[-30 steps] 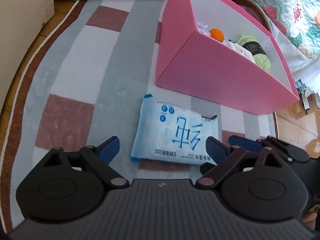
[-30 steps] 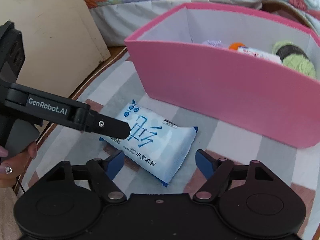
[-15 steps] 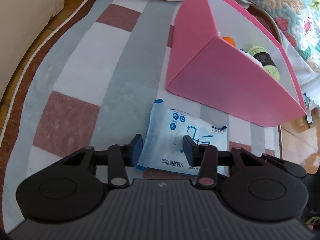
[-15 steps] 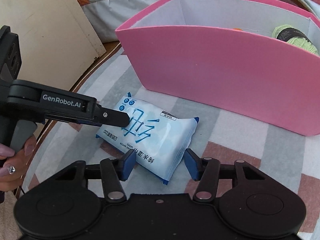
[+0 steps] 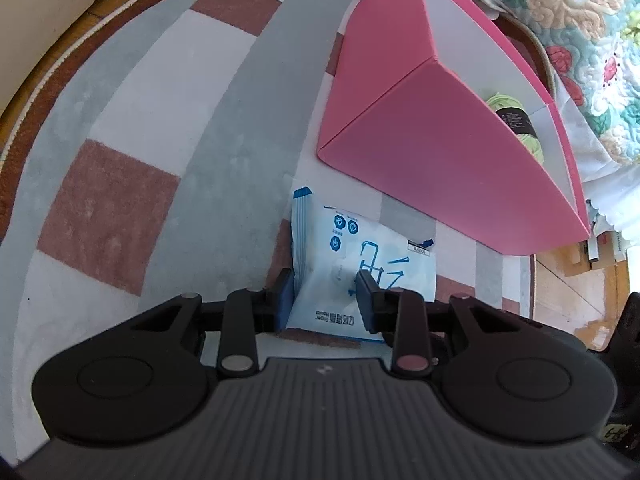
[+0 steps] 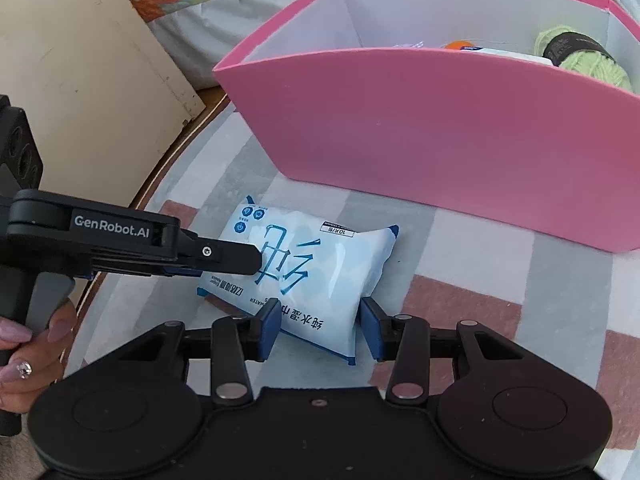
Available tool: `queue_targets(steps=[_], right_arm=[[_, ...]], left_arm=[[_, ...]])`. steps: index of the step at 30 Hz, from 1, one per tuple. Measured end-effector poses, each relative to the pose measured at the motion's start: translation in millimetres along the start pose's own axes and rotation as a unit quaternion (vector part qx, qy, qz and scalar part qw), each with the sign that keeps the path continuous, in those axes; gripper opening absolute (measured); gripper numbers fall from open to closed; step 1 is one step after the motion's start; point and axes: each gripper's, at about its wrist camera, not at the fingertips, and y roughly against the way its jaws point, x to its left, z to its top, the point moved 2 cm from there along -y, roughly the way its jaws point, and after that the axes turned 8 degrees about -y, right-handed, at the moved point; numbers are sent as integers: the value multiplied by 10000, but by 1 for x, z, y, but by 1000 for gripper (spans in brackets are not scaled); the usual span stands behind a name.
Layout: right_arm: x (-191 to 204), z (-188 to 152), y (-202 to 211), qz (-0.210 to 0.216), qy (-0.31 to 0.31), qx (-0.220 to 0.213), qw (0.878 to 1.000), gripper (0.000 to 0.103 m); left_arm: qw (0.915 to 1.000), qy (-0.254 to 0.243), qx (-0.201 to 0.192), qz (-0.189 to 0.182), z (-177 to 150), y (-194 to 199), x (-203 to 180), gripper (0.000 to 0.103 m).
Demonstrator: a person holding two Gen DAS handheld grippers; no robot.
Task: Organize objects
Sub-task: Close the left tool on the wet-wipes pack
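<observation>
Left gripper [image 5: 323, 295]: jaws have just been closing, now narrow and pinching one end of the wipes pack [image 5: 362, 276]; both blue pads press into the wrapper, which bulges and creases between them. In the right wrist view the same gripper [image 6: 256, 260] enters from the left edge, its black finger lying across the pack's printed face.

Right gripper [image 6: 320, 330]: jaws have also just been closing. The near end of the pack [image 6: 320, 272] sits between them. The left pad touches the wrapper; at the right pad I cannot tell whether it presses or only stands beside the edge.

Pack: white-and-blue soft pouch with large blue characters, lying on the checked rug [image 6: 460, 300] in the lower middle of both views, one corner lifted in the left view.

Pink box [image 6: 440, 136]: just beyond the pack, upper right, apart from it. Green yarn [image 6: 588, 60] inside at its right end.

A hand [image 6: 28, 352] grips the left handle at lower left.
</observation>
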Motion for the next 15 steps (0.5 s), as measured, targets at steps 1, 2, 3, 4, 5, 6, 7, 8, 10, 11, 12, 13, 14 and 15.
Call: queue_targets(steps=[1, 2, 3, 4, 5, 6, 7, 8, 10, 11, 12, 13, 14, 15], right_arm=[[-1, 0, 0, -16, -40, -35, 10000, 53], [-2, 1, 1, -67, -58, -80, 9999, 55], [-3, 1, 1, -118, -39, -114, 9999, 55], [-3, 2, 0, -187, 23, -124, 9997, 55], [-2, 2, -1, -199, 73, -107, 9997, 54], [-2, 2, -1, -190, 105, -101, 9997, 52], [-2, 2, -1, -163, 120, -99, 9997, 46], [-1, 2, -1, -132, 128, -105, 9998, 46], [2, 1, -1, -173, 212, -131, 9995, 44], [4, 0, -1, -206, 280, -140, 9993, 44], [7, -1, 0, -242, 360, -145, 9990, 44], [8, -2, 0, -264, 424, -145, 9986, 44], [9, -2, 1, -277, 443, -147, 9985, 44], [9, -2, 1, -284, 449, -151, 9985, 44]], left_arm=[[10000, -44, -17, 27, 0, 0, -1, 32], [9999, -84, -30, 48, 0, -1, -1, 32], [9999, -135, -44, 74, 0, -1, -2, 31], [9998, -169, -50, 87, -1, 0, -3, 30], [9997, -196, -59, 96, -1, 0, -3, 30], [9997, -205, -69, 93, -1, 0, -3, 30], [9997, -196, -75, 81, -1, 0, -3, 30], [9998, -178, -79, 62, -1, 1, -2, 30], [9998, -196, -75, 38, -2, 1, -3, 30], [9998, -204, -67, 40, -2, 1, -4, 30], [9997, -213, -54, 41, -4, 2, -6, 30], [9997, -229, -40, 36, -4, 2, -7, 30], [9997, -238, -21, 29, -6, 2, -8, 30], [9997, -242, 4, 20, -7, 2, -9, 30]])
